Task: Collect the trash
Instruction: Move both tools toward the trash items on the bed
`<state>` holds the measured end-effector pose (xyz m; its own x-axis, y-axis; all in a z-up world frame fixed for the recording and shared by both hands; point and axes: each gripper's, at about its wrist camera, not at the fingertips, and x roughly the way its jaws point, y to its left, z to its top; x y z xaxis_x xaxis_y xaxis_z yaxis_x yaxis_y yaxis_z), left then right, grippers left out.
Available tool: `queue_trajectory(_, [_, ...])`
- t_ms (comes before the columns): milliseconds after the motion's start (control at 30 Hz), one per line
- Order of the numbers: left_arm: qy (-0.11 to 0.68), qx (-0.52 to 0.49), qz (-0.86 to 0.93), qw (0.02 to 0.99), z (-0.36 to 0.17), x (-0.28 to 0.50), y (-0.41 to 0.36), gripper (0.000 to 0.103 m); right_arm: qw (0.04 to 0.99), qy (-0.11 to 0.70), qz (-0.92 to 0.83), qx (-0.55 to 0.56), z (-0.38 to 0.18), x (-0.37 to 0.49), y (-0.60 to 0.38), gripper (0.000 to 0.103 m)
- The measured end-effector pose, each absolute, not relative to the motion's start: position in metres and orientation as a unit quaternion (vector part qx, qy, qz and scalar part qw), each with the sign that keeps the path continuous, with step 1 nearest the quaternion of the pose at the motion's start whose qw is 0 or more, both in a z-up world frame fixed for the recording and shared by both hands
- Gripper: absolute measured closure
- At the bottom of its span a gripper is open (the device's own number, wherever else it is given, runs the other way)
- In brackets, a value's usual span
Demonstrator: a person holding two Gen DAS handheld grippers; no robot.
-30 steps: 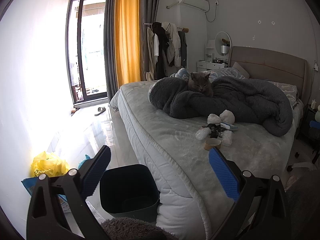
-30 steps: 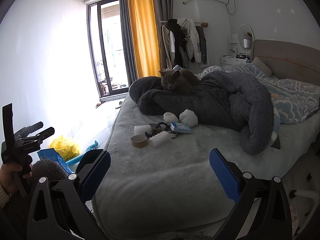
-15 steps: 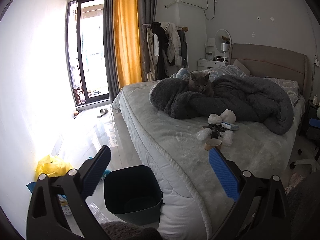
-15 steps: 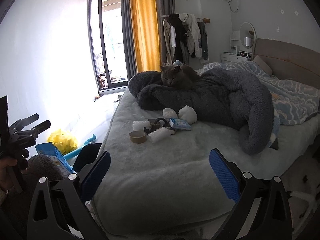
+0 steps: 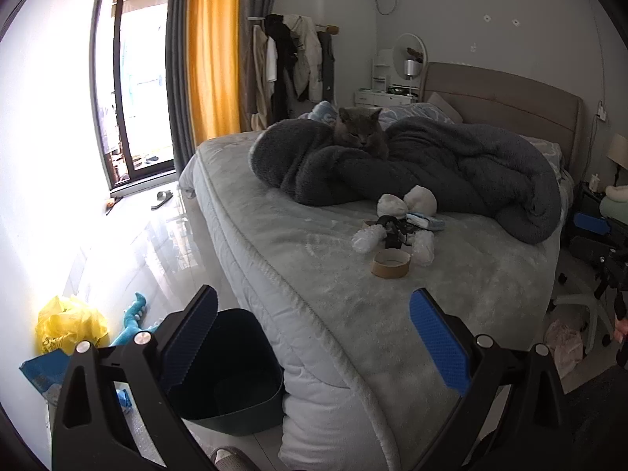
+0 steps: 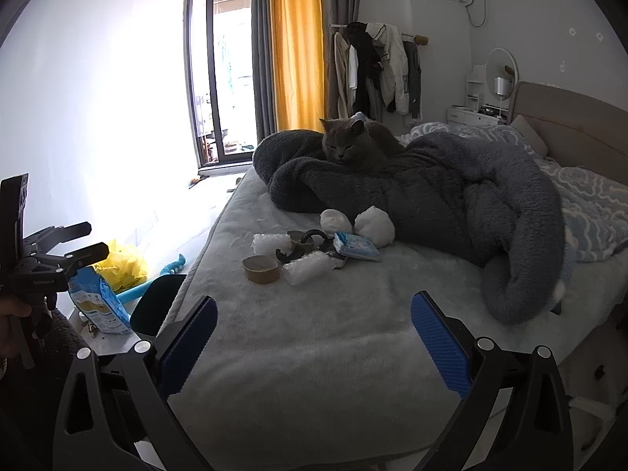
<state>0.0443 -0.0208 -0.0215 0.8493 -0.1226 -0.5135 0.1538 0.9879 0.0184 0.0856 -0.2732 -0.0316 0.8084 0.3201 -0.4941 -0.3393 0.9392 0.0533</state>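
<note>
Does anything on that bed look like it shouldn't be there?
Yes: a heap of litter lies on the bed, including a cardboard ring, bubble wrap and white wads, near the cat.

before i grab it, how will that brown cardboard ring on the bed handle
The cardboard ring looks like an empty tape core, so probably very light. Its thin open wall may crush if the right tool squeezes hard. It lies flat on the soft bed, so it likely won't roll unless tipped on edge.
</note>
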Motion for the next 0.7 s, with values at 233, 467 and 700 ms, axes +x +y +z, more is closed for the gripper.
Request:
queue_trajectory(233, [0.287,0.027,-0.123,0.949,-0.039,0.069,-0.029,0.004,0.939,0.276,0.199,-0.044,-0.050,0.118,-0.258,0.004])
queue_trajectory(467, [0.286,0.007,-0.156,0.945,-0.040,0.096,-0.027,0.005,0.925,0.291,0.229,-0.088,-0.060,0.154,-0.232,0.011])
queue_trajectory(700, [0.303,0.030,-0.167,0.938,-0.051,0.127,-0.040,0.014,0.914,0.317,0.237,-0.091,-0.082,0.187,-0.227,0.019])
